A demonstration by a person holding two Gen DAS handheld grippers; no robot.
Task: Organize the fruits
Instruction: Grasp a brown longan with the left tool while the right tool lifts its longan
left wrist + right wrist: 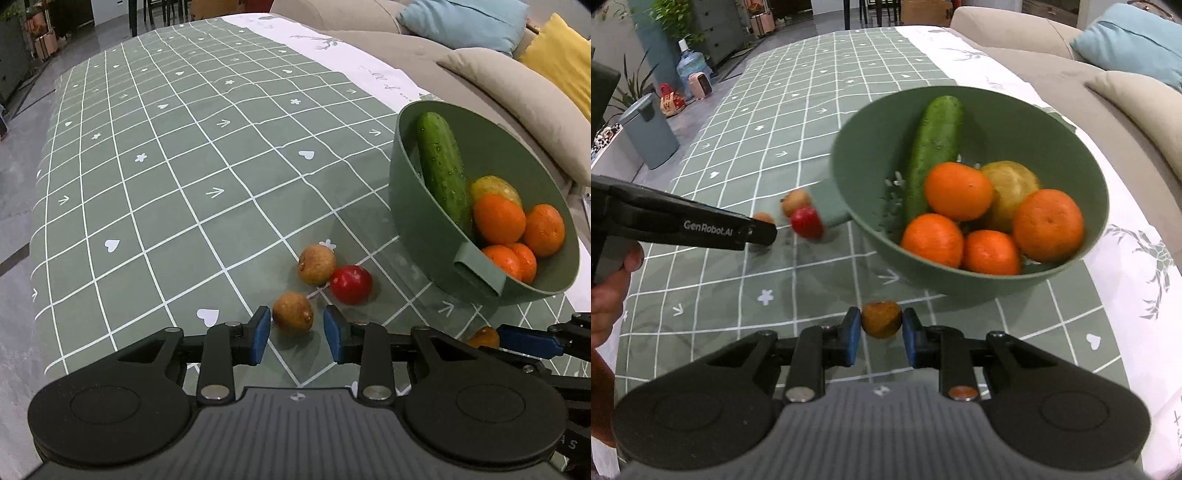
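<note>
Fruit fills the green bowl point(967, 273) at centre right. The right gripper point(881, 332) pinches a brown fruit point(881, 319) at lower centre; the left gripper point(297, 334) gapes around another brown fruit point(293, 312), untouched.

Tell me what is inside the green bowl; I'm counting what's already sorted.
The green bowl holds a cucumber, four oranges and a yellowish fruit partly hidden behind them. Whatever lies beneath the pile is covered.
</note>
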